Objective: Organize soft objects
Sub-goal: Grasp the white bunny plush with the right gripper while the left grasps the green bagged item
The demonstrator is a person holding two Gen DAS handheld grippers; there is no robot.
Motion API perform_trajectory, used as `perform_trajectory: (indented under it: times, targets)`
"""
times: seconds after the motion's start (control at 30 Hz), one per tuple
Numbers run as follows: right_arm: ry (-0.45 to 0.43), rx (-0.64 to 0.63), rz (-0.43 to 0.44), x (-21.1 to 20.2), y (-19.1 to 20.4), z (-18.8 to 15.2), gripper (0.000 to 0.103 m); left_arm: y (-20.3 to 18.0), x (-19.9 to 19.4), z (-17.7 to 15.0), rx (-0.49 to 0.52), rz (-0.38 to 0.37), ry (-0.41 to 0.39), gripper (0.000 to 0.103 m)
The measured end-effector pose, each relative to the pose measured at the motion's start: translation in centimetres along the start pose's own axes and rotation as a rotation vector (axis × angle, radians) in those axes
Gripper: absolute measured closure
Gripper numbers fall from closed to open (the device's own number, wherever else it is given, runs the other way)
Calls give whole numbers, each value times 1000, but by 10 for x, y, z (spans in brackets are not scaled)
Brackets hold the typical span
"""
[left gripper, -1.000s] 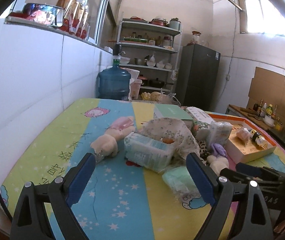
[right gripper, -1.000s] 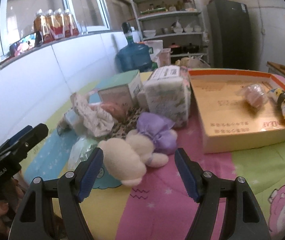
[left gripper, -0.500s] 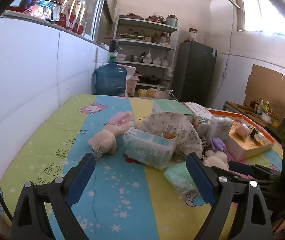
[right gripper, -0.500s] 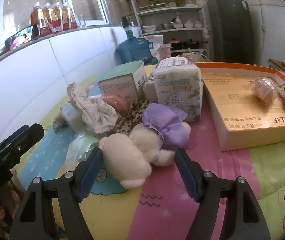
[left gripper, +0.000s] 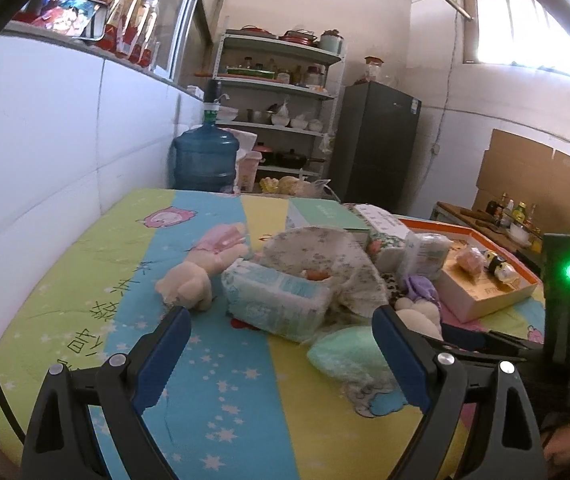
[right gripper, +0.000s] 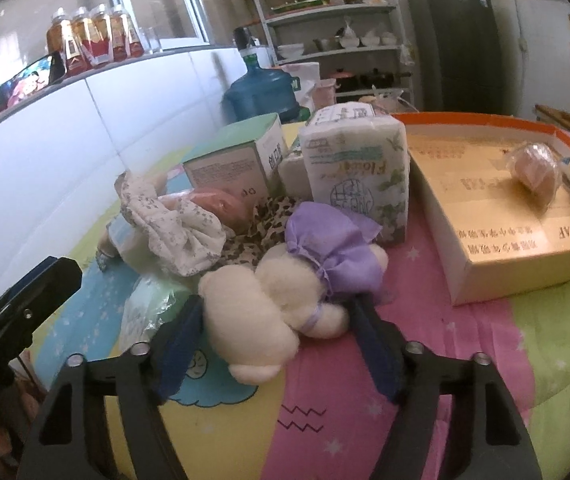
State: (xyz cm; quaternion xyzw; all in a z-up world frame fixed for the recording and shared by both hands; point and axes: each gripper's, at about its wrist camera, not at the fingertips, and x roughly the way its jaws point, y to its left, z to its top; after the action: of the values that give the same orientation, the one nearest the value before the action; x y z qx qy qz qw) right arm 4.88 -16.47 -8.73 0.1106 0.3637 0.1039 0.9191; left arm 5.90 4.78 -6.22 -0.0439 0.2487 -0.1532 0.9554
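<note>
2 plush toys (right gripper: 269,304) (left gripper: 189,284) (3 tissue packs (right gripper: 359,176))

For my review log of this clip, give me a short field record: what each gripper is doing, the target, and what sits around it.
right gripper: jaws have just been closing around the white plush toy with the purple bow, not clearly pressing yet
left gripper: open, nothing between the jaws
behind toy: tissue pack, floral cloth
right of toy: orange-rimmed cardboard box
surface: striped cartoon sheet
</note>
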Motion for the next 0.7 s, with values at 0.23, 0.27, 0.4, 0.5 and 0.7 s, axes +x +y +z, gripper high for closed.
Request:
perform_trajectory:
  times: [0.23,0.27,0.4,0.5,0.7]
  targets:
    - [-11,45,37,-19,-14,-6,42,-13,0,-4,15,-60,22,10]
    - [-21,48,46,-23,-15,-6,42,-16,2,-5,19,-80,32,10]
    - [-89,44,88,-47,-17,-6,42,-25,12,-8,13,-127,66,10]
    - [-128,44,90,-61,-21,-5,42,-30,25,-9,8,-121,93,10]
    - [-126,54,101,-71,-34,-7,40,-38,48,-13,12,-74,137,17]
